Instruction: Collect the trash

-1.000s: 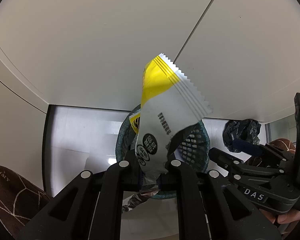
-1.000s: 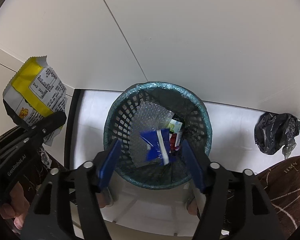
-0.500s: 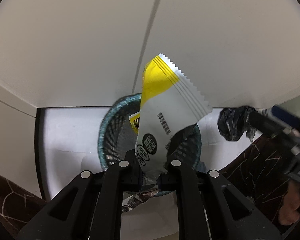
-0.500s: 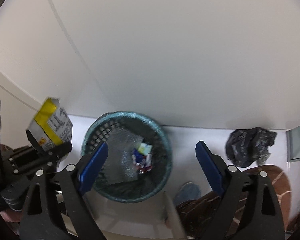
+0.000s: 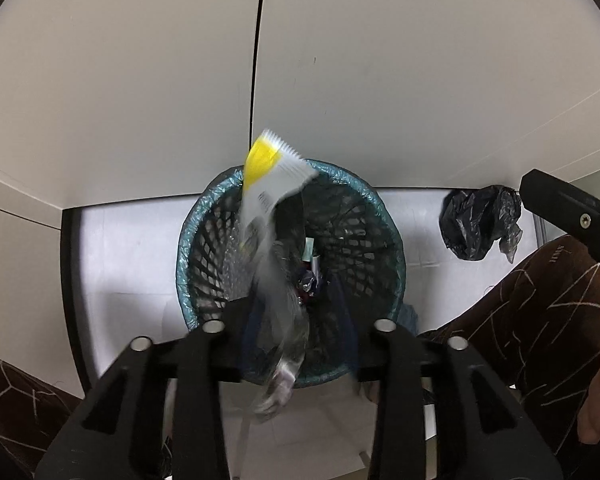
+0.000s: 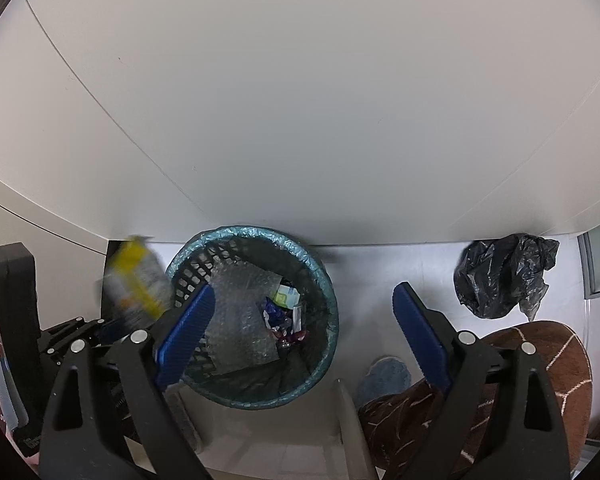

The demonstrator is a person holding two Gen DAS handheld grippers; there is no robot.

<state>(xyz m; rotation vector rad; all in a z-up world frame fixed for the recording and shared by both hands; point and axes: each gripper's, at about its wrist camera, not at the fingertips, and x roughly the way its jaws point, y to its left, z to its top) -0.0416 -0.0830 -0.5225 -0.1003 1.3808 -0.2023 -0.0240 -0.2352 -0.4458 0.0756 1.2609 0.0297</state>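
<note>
Left tool (image 5: 296, 320): jaws opening, pads no longer pressing on the yellow-and-white foil snack wrapper (image 5: 270, 216), which shows blurred between and beyond them, directly above the mouth of the round black mesh wastebasket with a teal plastic liner (image 5: 384, 216). Judgement: the wrapper is released and on its way down into the wastebasket; it has not yet settled inside.

Right tool (image 6: 300, 336): blue-padded jaws stand wide apart with nothing between them. It hangs above the near rim of the wastebasket, toward its right side.

Contents of the wastebasket, as far as visible: a sheet of clear bubble wrap (image 6: 240, 320) against the left inner wall, and a cluster of small coloured wrappers (image 6: 284, 316) at the bottom. These count as collected.

Outstanding: a crumpled black plastic bag (image 6: 500, 276) lies on the white floor, well apart from the wastebasket to its right, against the white wall. If it counts as trash, it remains to be picked up. No other loose litter is visible near the wastebasket.

Assessment: task well advanced; current drop nearly complete, one possible item left.
</note>
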